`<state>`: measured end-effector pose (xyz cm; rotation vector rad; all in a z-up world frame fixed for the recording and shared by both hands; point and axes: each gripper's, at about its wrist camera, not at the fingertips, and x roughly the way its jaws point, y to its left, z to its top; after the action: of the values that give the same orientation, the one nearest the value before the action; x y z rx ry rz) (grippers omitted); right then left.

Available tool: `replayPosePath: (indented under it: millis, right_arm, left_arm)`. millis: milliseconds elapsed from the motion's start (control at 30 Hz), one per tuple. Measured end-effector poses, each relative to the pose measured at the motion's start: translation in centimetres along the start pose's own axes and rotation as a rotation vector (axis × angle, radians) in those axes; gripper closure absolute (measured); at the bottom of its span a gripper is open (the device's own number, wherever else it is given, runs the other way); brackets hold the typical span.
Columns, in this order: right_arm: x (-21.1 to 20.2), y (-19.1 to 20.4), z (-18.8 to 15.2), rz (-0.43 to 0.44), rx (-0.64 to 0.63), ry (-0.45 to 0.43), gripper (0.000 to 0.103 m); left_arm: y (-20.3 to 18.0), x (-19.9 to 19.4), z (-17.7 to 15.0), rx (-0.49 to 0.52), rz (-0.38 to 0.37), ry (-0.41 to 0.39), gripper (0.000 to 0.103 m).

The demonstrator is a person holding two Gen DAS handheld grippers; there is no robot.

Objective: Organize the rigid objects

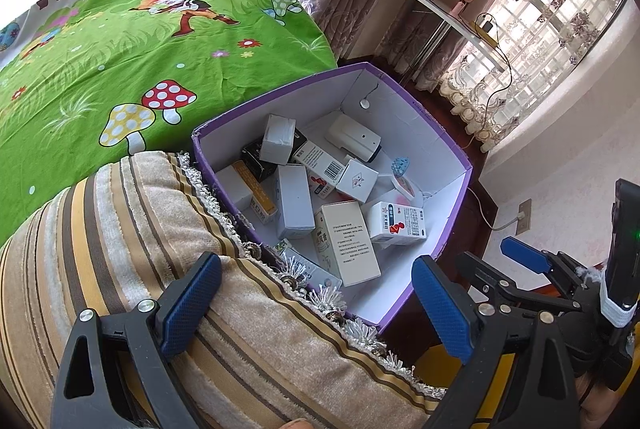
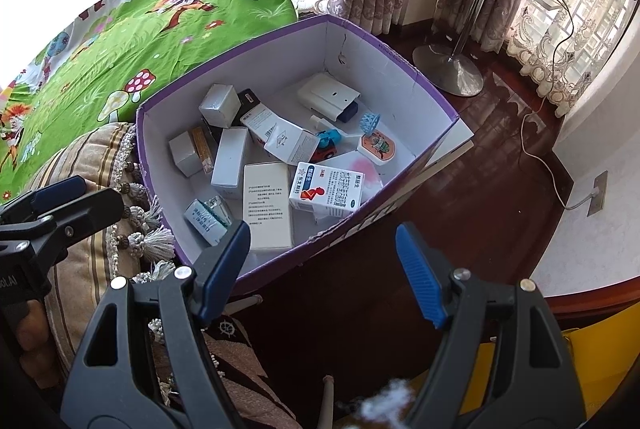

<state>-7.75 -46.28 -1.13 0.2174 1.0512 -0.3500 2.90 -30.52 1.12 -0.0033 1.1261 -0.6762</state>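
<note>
Place: home bedroom | beyond the left claw (image 1: 316, 293): bed (image 1: 120, 41) with green cartoon mushroom sheet | under it: striped tasselled cushion (image 1: 168, 237) | far right of it: lace curtains (image 1: 532, 41) at a barred window, white counter (image 1: 436, 9), dark wooden floor (image 2: 492, 133), wall socket (image 1: 523, 217)
</note>
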Motion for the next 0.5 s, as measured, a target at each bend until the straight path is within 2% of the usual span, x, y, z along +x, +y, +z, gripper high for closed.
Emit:
replayPosePath:
  millis: [500]
  right_arm:
    - [0.23,-0.03,-0.12,0.005,0.001,0.008,0.025]
  left_arm:
    - [-0.01,-0.06,0.04,0.001,0.000,-0.015,0.006]
